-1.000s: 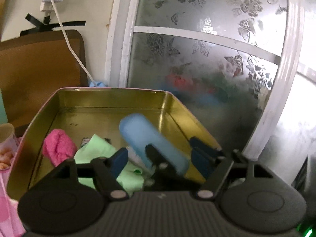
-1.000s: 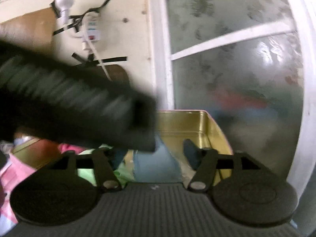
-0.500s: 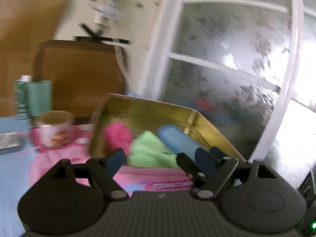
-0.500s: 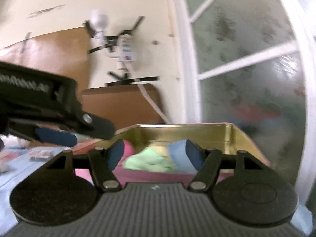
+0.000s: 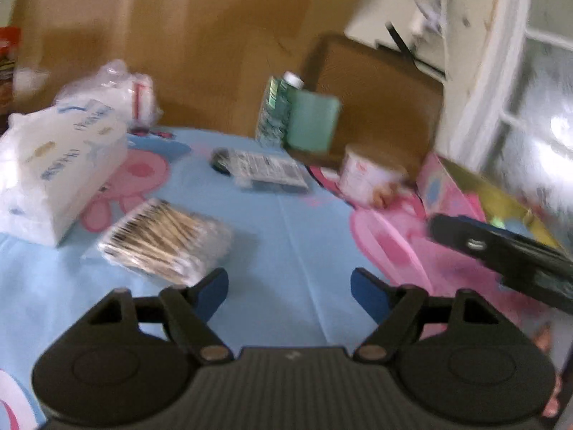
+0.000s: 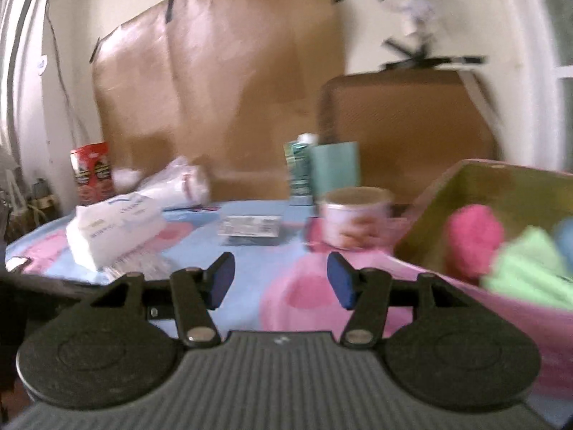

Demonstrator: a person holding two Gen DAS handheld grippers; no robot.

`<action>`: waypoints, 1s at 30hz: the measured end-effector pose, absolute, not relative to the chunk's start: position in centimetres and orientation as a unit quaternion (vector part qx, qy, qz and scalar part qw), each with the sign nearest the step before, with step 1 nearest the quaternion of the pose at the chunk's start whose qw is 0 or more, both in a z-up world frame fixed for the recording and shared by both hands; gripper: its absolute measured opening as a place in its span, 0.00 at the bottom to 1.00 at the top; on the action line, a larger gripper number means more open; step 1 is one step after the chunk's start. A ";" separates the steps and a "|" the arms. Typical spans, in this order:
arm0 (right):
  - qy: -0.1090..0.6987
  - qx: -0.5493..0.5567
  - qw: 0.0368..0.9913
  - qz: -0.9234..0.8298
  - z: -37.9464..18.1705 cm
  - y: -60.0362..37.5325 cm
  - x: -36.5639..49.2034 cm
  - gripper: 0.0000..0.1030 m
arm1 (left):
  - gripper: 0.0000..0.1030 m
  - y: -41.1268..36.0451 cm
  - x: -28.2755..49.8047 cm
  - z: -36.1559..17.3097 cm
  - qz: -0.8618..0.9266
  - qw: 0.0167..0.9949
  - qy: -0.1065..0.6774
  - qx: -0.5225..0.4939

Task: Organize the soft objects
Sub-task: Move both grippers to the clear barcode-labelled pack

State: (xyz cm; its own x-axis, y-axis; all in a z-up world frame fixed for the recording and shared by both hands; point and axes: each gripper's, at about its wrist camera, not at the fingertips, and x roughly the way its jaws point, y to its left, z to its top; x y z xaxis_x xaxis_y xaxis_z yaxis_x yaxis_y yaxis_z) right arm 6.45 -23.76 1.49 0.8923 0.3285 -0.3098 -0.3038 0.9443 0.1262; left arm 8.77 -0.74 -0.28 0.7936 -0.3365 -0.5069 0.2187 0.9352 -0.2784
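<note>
The gold-lined tin box point(image 6: 462, 186) stands at the right of the table and holds a pink fluffy ball point(image 6: 472, 240), a green cloth point(image 6: 526, 268) and a light blue soft item point(image 6: 566, 236). In the left wrist view the box point(image 5: 476, 193) shows at the far right. My left gripper point(image 5: 289, 292) is open and empty above the blue tablecloth, left of the box. My right gripper point(image 6: 281, 281) is open and empty, just left of the box. The right gripper's body point(image 5: 501, 251) shows in the left wrist view.
On the table lie a pack of cotton swabs point(image 5: 164, 247), a white tissue pack point(image 5: 57, 175), a plastic bag point(image 5: 107, 96), a flat packet point(image 5: 261, 172), a pink cup point(image 5: 372, 175), a green bottle and a teal carton point(image 5: 297, 118). A red can point(image 6: 93, 172) stands far left.
Both grippers have drawn back from the box and swung left over the table. The light blue item left the left gripper's reach and lies in the box.
</note>
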 end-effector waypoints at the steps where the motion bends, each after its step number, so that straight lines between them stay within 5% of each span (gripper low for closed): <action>1: 0.175 0.033 0.969 0.173 1.6 -22.8 7.7 0.63 | 0.76 -0.7 8.9 -0.3 -0.136 0.942 0.286 -0.108; 5: 0.201 0.010 0.960 0.195 2.2 -19.3 13.1 0.87 | 0.77 0.2 9.5 -0.5 -0.111 0.942 0.284 -0.138; 17: 0.310 -0.041 0.933 0.177 -0.7 -14.0 23.5 0.95 | 0.83 1.0 9.4 -0.8 -0.123 0.938 0.277 -0.166; 30: 0.324 -0.037 0.924 0.199 -1.2 -16.9 20.5 0.92 | 0.86 2.5 8.5 -0.6 -0.121 0.937 0.251 -0.209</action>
